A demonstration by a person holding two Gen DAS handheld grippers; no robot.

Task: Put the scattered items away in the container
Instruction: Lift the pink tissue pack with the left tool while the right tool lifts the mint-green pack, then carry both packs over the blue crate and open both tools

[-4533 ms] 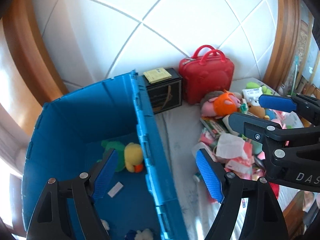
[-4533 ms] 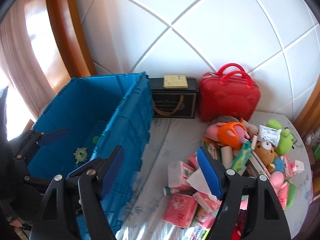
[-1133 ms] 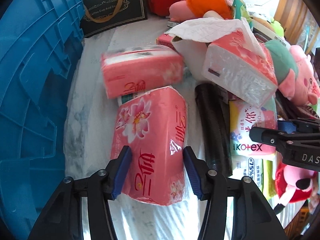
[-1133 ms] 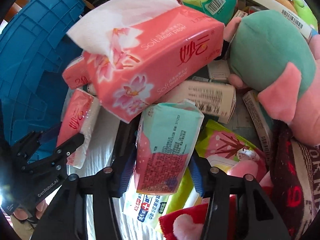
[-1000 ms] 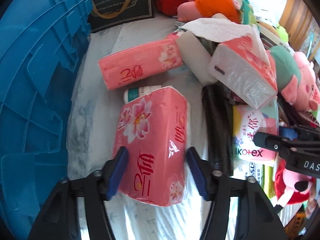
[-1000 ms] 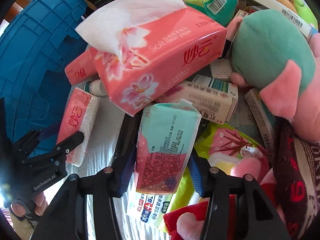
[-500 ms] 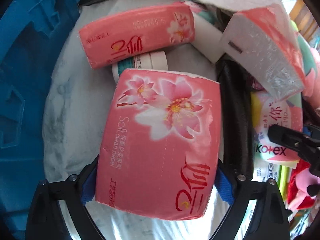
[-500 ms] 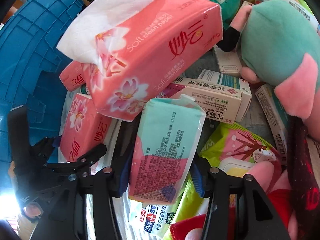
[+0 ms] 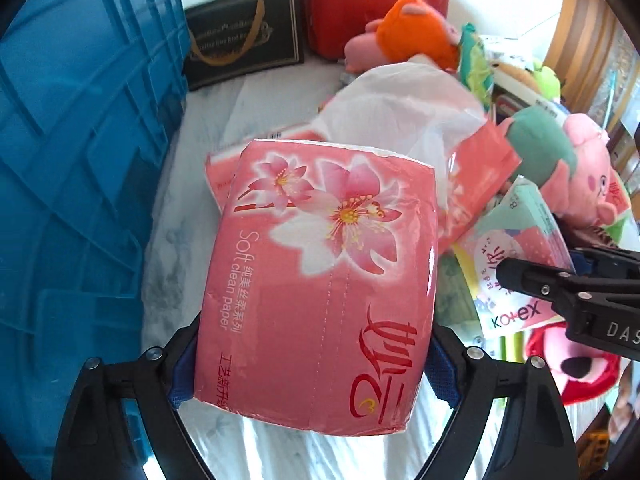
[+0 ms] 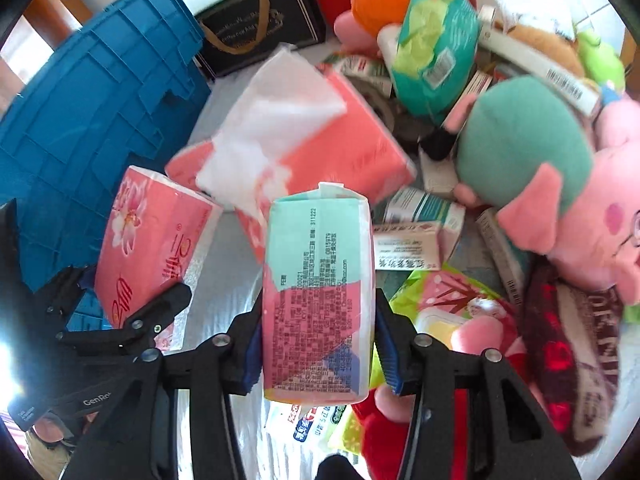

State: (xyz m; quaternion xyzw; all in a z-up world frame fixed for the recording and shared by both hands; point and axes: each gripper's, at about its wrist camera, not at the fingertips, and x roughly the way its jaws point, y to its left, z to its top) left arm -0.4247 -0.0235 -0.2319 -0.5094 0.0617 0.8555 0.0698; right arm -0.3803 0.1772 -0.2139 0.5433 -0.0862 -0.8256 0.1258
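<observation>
1. Left gripper [image 9: 308,364] clamps the pink tissue pack [image 9: 320,280], lifted beside the blue container [image 9: 80,160] wall on its left.
2. Right gripper [image 10: 318,350], jaws closing, pinches the teal-pink pack [image 10: 320,292] above the crowded pile.
3. Bare sheet [image 9: 208,120] lies between container and pile.

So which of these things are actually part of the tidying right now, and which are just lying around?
In the job now:
- pink tissue pack, gripped by the left gripper
- teal-and-pink pack, in the right gripper, whose jaws are closing on it
- blue crate, where they go

Lying about for now:
- opened tissue pack
- pink pig plush
- red case
- black gift bag
</observation>
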